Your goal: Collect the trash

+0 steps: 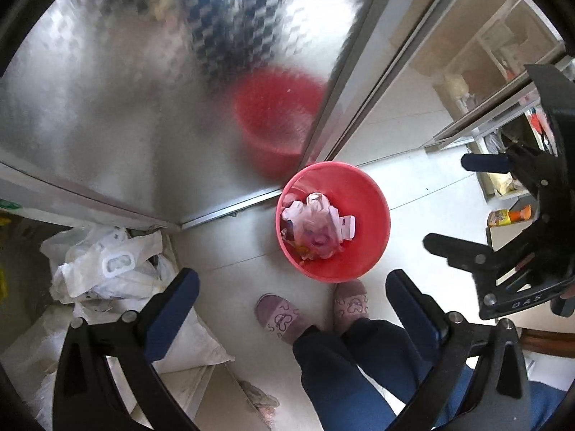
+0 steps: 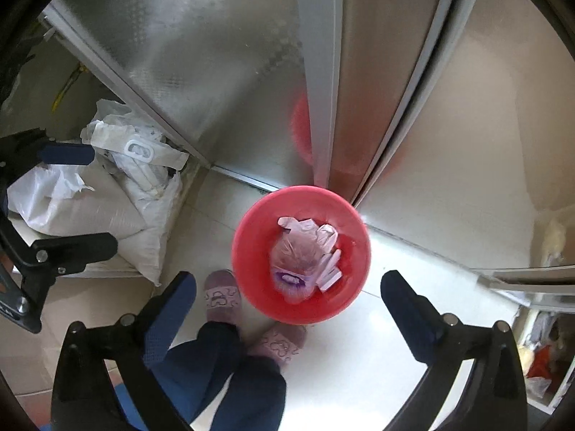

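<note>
Soft indoor daylight, heavy fisheye bend

Glare whitens the frosted glass door (image 1: 143,100) and pale floor tiles (image 2: 359,359); black vignette rings both views; the red bin's reflection (image 1: 276,115) smears blurry; edges curve strongly.

The letters "DAS" are read on the black frame of the right gripper (image 1: 445,204), seen in the left wrist view, no other text is legible

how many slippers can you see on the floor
2. One slipper sits on the tile left of the red bin; the other slipper is right at the bin's near edge. Both are worn, partly covered by trouser legs.
</note>
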`<state>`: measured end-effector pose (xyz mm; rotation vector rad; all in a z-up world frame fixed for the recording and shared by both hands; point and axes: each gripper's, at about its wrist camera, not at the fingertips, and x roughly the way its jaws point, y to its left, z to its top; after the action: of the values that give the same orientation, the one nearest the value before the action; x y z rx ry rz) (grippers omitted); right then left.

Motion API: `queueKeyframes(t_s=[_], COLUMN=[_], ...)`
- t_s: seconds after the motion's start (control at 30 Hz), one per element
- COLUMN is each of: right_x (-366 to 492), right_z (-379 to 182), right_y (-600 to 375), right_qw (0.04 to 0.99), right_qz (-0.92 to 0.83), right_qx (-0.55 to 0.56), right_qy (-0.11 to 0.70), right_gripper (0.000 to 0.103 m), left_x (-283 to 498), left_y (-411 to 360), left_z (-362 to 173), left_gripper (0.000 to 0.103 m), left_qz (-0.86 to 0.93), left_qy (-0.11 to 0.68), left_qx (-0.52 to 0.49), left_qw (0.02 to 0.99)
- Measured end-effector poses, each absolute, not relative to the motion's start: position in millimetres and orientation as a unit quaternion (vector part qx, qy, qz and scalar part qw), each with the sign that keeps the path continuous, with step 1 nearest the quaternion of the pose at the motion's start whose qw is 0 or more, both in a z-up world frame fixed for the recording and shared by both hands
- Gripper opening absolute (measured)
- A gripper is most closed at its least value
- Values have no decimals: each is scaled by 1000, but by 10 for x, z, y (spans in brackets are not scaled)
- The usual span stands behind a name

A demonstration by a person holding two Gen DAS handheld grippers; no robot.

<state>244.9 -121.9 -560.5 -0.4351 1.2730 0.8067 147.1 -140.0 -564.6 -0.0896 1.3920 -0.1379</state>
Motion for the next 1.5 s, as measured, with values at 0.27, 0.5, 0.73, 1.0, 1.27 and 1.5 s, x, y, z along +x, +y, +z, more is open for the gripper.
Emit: queueKeyframes(t_s=[0.27,0.5,0.73,1.0,1.27,1.5], right_x=[2341,2261,2183,2087,1863,1520], right_z=[-4561,-3516,-2784,-2226,-1783,-1309], right_y=[-1578,-1807,-1887,-2026,-2107,-2069], right_qw=[729,756,784,828,859,880], right_qz=[347,319,305,268,226,220], right_qx=[-176,-136,-128,-94,-61,-45], right_qy=[563,555,525,483,455,418], right_gripper=[102,102,102,102,102,103], left_x=[1331,1183,1178,1191,1018,709], left_y=[-1409,-1553,-1563,-1635,-1528,-1396], left_z=[-4487,-3315,-2649,-1936,-1365,-977], left_gripper=[103,103,103,103,103,103], left_qz=[-65,-59,-59,-87,-94,-101], left_qy=[610,576,541,488,450,414], left_qx=[-32,-8,-63,-22,-13,-22], left_qw=[789,815,837,868,888,905])
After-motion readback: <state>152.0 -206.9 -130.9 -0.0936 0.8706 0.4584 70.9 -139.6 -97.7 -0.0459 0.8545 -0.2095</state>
